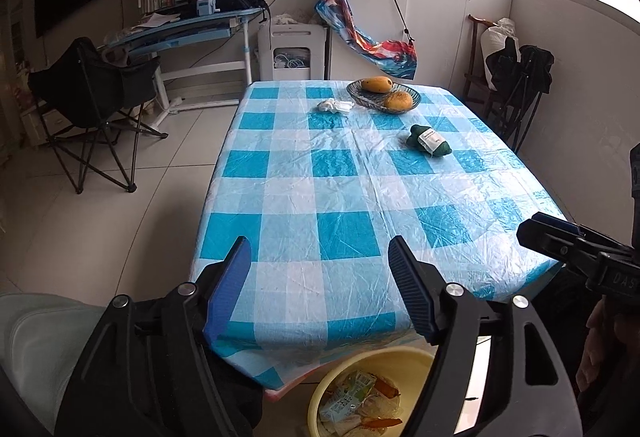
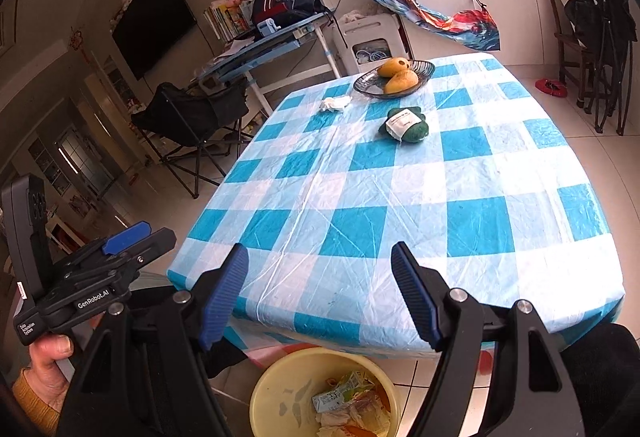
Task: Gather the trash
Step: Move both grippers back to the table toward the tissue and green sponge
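Both grippers w/ jaws spread wide, nothing between the blue pads, touching nothing. Left gripper [image 1: 320,285] hangs over the near edge of the table [image 1: 280,301]; right gripper [image 2: 320,293] likewise, just beside it to the right. Each shows in the other's cam: right one at the far right edge of the left view [image 1: 576,249], left one at lower left of the right view [image 2: 120,249], w/ the person's left hand [image 2: 48,361] round its grip.

Below the jaws, on the floor at the table's near edge: 1 yellow basin [image 1: 324,397] [image 2: 272,389] w/ trash inside – a green-white carton [image 2: 340,395], crumpled wrappers, orange scraps; exact count of pieces can't tell.

On the blue-white check cloth, far end: 1 white crumpled tissue wad [image 1: 334,105] [image 2: 335,102], still on the table, just left of 1 dark wire basket [image 1: 362,99] [image 2: 370,89] holding 2 mangoes [image 1: 376,84] [image 2: 393,67]. 1 green yarn skein w/ white label [image 1: 428,141] [image 2: 405,126] lies nearer, apart from the basket.

Beyond: 1 black folding chair [image 1: 96,93] left of the table, 1 blue desk [image 1: 192,27].
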`<state>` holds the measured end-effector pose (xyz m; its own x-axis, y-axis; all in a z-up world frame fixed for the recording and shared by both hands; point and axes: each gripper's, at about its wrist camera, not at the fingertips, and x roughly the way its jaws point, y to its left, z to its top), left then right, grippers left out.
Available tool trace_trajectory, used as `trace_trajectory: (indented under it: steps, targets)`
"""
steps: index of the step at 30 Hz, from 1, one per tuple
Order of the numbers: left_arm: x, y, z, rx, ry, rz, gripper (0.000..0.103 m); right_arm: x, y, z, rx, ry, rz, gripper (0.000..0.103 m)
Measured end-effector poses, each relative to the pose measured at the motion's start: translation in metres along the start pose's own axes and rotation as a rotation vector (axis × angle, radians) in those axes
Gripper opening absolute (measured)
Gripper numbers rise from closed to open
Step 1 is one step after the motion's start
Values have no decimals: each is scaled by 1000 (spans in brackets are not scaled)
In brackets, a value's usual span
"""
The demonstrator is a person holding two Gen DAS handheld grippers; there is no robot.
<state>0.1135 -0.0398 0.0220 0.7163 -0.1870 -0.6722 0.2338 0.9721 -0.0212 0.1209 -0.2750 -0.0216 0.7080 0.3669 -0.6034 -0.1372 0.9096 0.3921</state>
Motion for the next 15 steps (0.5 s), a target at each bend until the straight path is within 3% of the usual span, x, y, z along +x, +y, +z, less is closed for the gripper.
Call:
trace_trajectory:
  steps: [8,15]
  targets:
    - [62,5,56,72,-11,-24,75,45,-26,49,-29,34,-56,71]
    - [138,13,107,59,7,-67,76,88,-52,83,-44,71,-105,72]
